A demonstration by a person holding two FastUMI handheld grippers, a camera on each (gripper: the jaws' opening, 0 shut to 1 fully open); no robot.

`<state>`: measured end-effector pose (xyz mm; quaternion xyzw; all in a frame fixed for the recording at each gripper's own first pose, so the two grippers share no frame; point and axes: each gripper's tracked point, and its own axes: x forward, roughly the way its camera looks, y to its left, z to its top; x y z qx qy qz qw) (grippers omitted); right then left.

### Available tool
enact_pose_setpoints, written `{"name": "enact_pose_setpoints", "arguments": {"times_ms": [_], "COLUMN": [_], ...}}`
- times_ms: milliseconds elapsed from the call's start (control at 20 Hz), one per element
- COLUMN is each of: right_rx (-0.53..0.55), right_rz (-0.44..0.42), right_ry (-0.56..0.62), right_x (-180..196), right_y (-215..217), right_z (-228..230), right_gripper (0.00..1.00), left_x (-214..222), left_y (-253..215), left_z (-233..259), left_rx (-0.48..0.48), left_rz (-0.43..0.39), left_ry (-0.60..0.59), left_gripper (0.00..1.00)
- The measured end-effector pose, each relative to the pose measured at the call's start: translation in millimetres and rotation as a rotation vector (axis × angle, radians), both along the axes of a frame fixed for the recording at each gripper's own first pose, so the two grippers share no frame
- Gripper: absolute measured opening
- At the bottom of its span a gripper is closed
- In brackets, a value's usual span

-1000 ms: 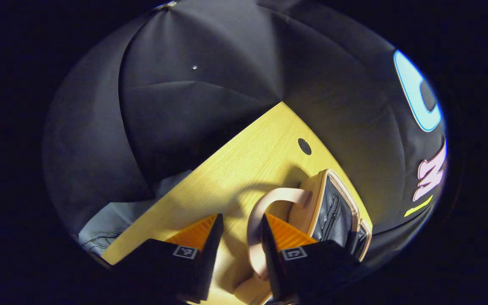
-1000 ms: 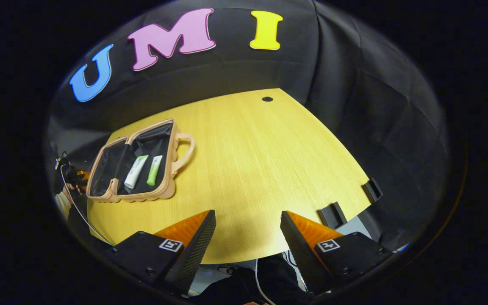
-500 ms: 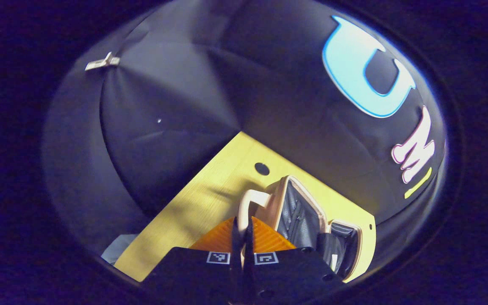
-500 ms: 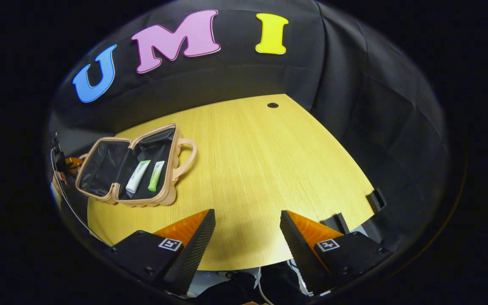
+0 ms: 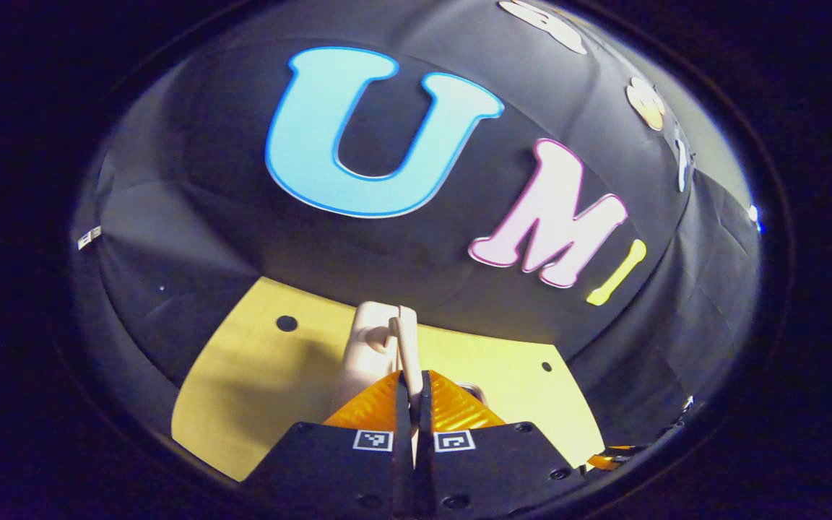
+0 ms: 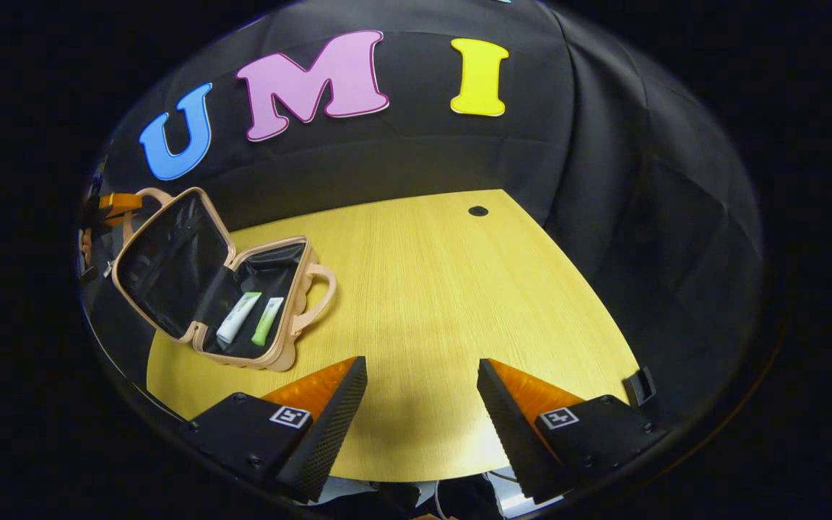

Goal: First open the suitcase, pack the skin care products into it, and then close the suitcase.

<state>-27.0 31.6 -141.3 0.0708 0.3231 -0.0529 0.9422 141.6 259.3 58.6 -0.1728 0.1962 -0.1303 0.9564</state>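
The pink suitcase (image 6: 271,354) lies at the table's left in the right gripper view, its black-lined lid (image 6: 170,267) tilted up at about half way. A white tube (image 6: 237,318) and a green tube (image 6: 266,321) rest side by side in the lower half. My left gripper (image 5: 414,379) is shut on the lid's pink handle (image 5: 396,336); from the right gripper view its orange fingers (image 6: 116,202) show at the lid's top edge. My right gripper (image 6: 422,386) hangs open over the table's near edge, holding nothing, well to the right of the suitcase.
The yellow wooden table (image 6: 445,289) has a small round hole (image 6: 478,211) near its far edge and a black clip (image 6: 643,386) on its right edge. The other handle (image 6: 318,296) of the suitcase sticks out toward the table's middle.
My left gripper went from open around the lid's handle to shut on it, then swung the lid up from lying flat to half raised. The right gripper barely moved.
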Motion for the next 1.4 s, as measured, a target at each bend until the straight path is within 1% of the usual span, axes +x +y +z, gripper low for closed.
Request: {"name": "enact_pose_setpoints", "arguments": {"times_ms": [100, 200, 300, 350, 450, 600, 700, 800, 900, 1000, 1050, 1100, 1150, 1200, 1250, 1300, 1350, 1400], "right_rx": [0.034, 0.082, 0.124, 0.136, 0.141, 0.12, 0.122, 0.124, 0.135, 0.143, 0.142, 0.14, 0.142, 0.143, 0.139, 0.133, 0.131, 0.126], "right_rz": [-0.004, -0.014, -0.018, -0.006, 0.024, 0.09, 0.126, 0.154, 0.174, 0.188, 0.19, 0.188, 0.184, 0.179, 0.169, 0.159, 0.151, 0.141], "right_ry": [-0.01, -0.025, -0.045, -0.038, -0.026, -0.009, -0.016, -0.024, -0.027, -0.039, -0.05, -0.062, -0.082, -0.103, -0.123, -0.143, -0.168, -0.194], "right_x": [8.8, 21.8, 34.8, 37.7, 42.0, 54.1, 64.3, 70.5, 72.8, 75.4, 77.6, 80.2, 82.3, 84.8, 85.6, 85.5, 84.8, 83.1], "right_y": [-13.5, -28.0, -42.3, -47.8, -56.9, -68.9, -71.6, -68.9, -62.1, -52.1, -48.3, -44.3, -38.7, -33.8, -29.5, -26.0, -21.7, -17.5], "right_z": [1.2, 6.6, 8.5, 6.4, 0.9, -10.6, -9.2, -9.0, -7.6, -1.9, 0.6, 5.3, 10.7, 17.8, 24.0, 32.3, 41.3, 50.9], "right_gripper": [0.98, 0.98, 0.98, 0.98, 0.98, 0.98, 0.98, 0.98, 0.98, 0.98, 0.98, 0.98, 0.98, 0.98, 0.98, 0.98, 0.98, 0.98], "left_x": [-3.9, -4.7, -4.2, -7.7, -4.7, -1.7, -1.9, -2.7, -3.2, -4.1, -5.4, -9.3, -16.5, -22.6, -32.7, -43.4, -57.9, -73.0], "left_y": [-65.8, -119.7, -170.3, -191.1, -222.1, -246.1, -251.4, -252.4, -257.0, -267.1, -268.4, -268.4, -264.5, -258.8, -250.5, -241.0, -230.3, -219.2], "left_z": [-10.7, -34.5, -72.4, -93.4, -141.7, -188.5, -207.6, -216.4, -221.5, -222.2, -216.9, -206.6, -191.9, -169.9, -145.8, -125.2, -101.4, -81.8], "left_rx": [-0.03, -0.055, -0.083, -0.091, -0.053, 0.041, 0.088, 0.105, 0.098, 0.059, 0.041, 0.032, 0.035, 0.048, 0.076, 0.112, 0.154, 0.196], "left_rz": [-0.06, -0.089, -0.098, -0.099, -0.077, -0.016, 0.024, 0.057, 0.066, 0.068, 0.072, 0.074, 0.076, 0.075, 0.079, 0.086, 0.098, 0.113], "left_ry": [0.025, 0.074, 0.144, 0.183, 0.268, 0.354, 0.379, 0.391, 0.393, 0.394, 0.375, 0.342, 0.285, 0.203, 0.118, 0.039, -0.036, -0.101], "left_gripper": [0.06, 0.06, 0.06, 0.06, 0.06, 0.06, 0.06, 0.08, 0.14, 0.29, 0.44, 0.52, 0.68, 0.84, 0.92, 0.92, 0.98, 0.97]}}
